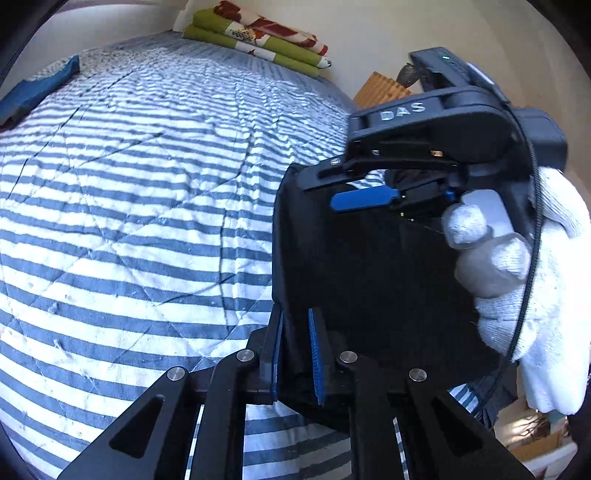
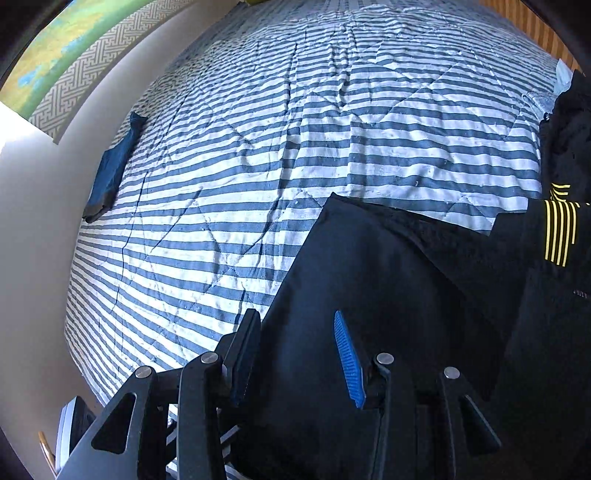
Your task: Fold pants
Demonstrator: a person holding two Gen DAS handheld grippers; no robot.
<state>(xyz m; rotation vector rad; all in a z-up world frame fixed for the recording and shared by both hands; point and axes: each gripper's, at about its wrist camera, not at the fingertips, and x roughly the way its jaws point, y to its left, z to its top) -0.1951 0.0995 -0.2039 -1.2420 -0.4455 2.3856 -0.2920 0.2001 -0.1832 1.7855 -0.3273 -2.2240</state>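
Note:
The black pants hang in a dark sheet above the blue-and-white striped bed. My left gripper is shut on their lower edge, the cloth pinched between its blue pads. My right gripper, held by a white-gloved hand, sits at the upper edge of the pants with its fingers apart. In the right wrist view the pants spread flat over the bed, and the right gripper stands open, with black cloth lying between its wide-set fingers.
A folded blue cloth lies at the bed's left edge by the wall. A stack of green and red patterned bedding sits at the far end. A black garment with yellow stripes lies at the right.

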